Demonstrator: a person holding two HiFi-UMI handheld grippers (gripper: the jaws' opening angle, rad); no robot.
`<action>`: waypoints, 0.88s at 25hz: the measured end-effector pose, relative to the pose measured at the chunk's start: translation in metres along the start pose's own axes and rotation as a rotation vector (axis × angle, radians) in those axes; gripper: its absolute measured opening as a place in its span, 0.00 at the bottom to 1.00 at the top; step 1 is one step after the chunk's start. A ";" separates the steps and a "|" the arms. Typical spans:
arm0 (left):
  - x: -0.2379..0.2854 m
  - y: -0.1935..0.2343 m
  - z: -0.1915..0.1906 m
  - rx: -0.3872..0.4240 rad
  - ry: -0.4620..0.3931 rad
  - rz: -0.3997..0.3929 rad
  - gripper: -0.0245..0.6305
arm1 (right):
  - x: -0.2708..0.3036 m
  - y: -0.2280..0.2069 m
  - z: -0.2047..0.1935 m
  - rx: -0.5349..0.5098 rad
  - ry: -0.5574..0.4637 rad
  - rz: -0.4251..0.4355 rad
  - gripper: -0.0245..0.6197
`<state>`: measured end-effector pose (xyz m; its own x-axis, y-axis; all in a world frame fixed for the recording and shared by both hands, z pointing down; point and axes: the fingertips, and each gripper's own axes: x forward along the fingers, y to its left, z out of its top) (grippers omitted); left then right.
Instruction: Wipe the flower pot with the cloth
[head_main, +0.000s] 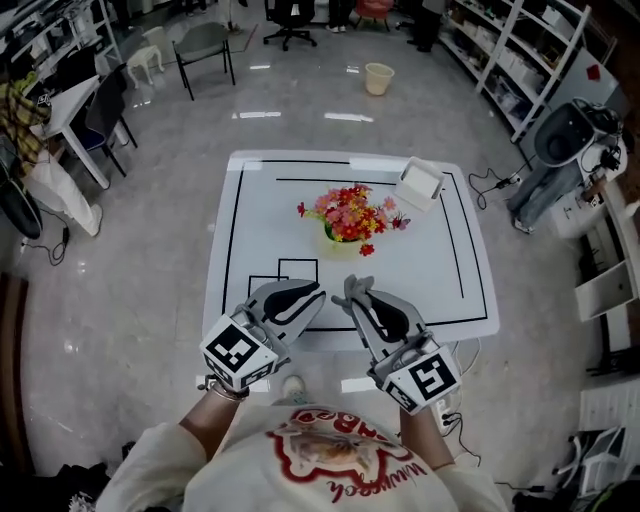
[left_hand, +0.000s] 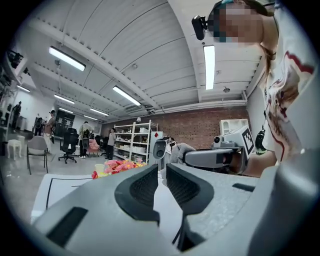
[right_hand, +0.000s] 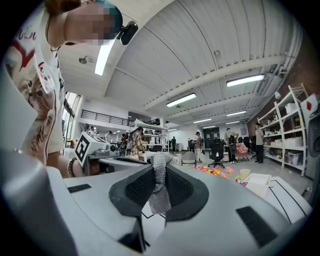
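Cloth – grey, pinched between right gripper jaws – left gripper slightly parted, empty.

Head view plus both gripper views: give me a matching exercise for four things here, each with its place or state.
Things:
1. left gripper
2. right gripper
3. flower pot
4. white box

Places or states:
A. near the far right corner of the table
B. jaws closed on a grey cloth
C. near the middle of the table
D. nothing between its jaws

Pairs: 1-D, 2-B, 3-C, 4-A
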<state>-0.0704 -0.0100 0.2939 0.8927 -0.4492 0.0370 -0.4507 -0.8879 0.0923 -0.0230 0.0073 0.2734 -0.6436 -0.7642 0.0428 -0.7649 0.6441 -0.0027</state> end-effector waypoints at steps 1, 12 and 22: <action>0.000 -0.008 0.000 -0.010 -0.004 0.008 0.12 | -0.008 0.002 0.002 0.001 -0.006 0.004 0.11; 0.025 -0.137 0.000 -0.006 -0.056 0.038 0.12 | -0.131 0.014 0.010 -0.043 -0.050 0.058 0.11; 0.021 -0.263 -0.029 -0.020 -0.062 0.161 0.12 | -0.242 0.054 -0.010 -0.036 -0.033 0.161 0.11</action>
<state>0.0671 0.2172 0.2996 0.8063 -0.5915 -0.0086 -0.5872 -0.8020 0.1095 0.0921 0.2273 0.2731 -0.7586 -0.6515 0.0121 -0.6510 0.7585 0.0286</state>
